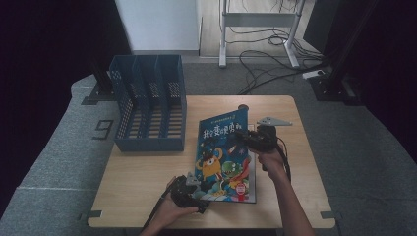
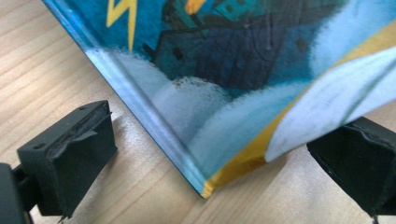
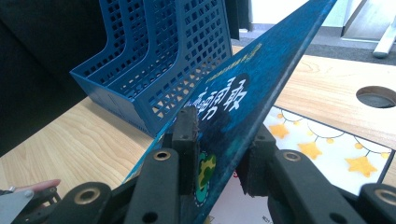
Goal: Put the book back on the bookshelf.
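Right gripper (image 1: 252,137), mid-frame in the high view, pinches the lifted cover of the picture book (image 1: 223,157). Left gripper (image 1: 189,189), lower centre, sits jaws apart astride the book's near corner. The book lies on the wooden table (image 1: 142,182), its long axis running bottom to top, beside the blue file rack (image 1: 150,103).

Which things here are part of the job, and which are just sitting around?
In use: picture book, its front cover lifted open; right gripper clamped on that cover; left gripper open at the book's bottom corner.

Idle: blue file rack, possibly the destination; cables on the floor; desk frame.
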